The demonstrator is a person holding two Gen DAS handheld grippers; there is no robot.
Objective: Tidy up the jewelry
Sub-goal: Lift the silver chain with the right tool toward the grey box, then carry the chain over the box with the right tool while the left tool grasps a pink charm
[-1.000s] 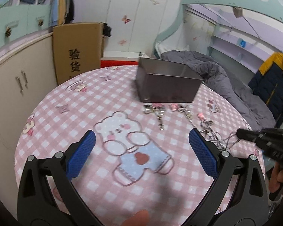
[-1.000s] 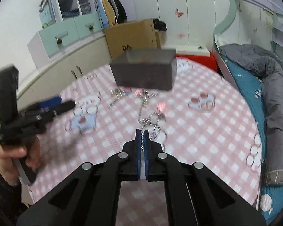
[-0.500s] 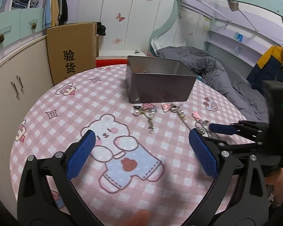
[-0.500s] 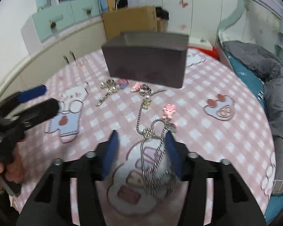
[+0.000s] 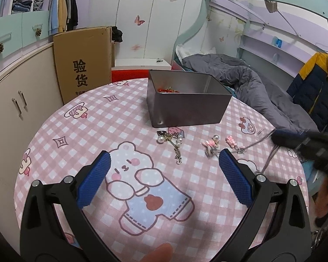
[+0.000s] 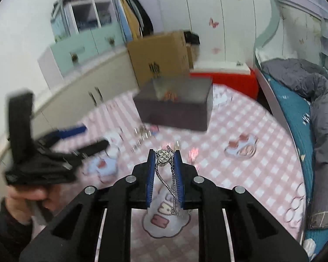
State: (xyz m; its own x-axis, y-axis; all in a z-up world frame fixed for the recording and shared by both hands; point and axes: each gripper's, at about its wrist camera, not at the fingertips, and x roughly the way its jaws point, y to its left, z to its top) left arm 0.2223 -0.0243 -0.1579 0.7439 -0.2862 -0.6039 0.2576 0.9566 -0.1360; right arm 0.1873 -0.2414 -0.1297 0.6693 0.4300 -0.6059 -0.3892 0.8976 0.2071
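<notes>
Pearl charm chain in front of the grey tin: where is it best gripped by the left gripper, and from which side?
Grip the pearl charm chain at its bulky pearl cluster nearest the tin, not the thin tail. It lies flat on the tablecloth, so the open left gripper should probably come from above, jaws closing across the cluster.

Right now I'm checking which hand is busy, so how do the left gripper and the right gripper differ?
The left gripper has its jaws spread wide with nothing between them; the right gripper has its jaws narrow and closing around a silver necklace. The left gripper is over the bear print on the tablecloth; the right gripper has the necklace's chain dangling below the pendant. Both have black frames and blue pads and point toward the grey tin.
</notes>
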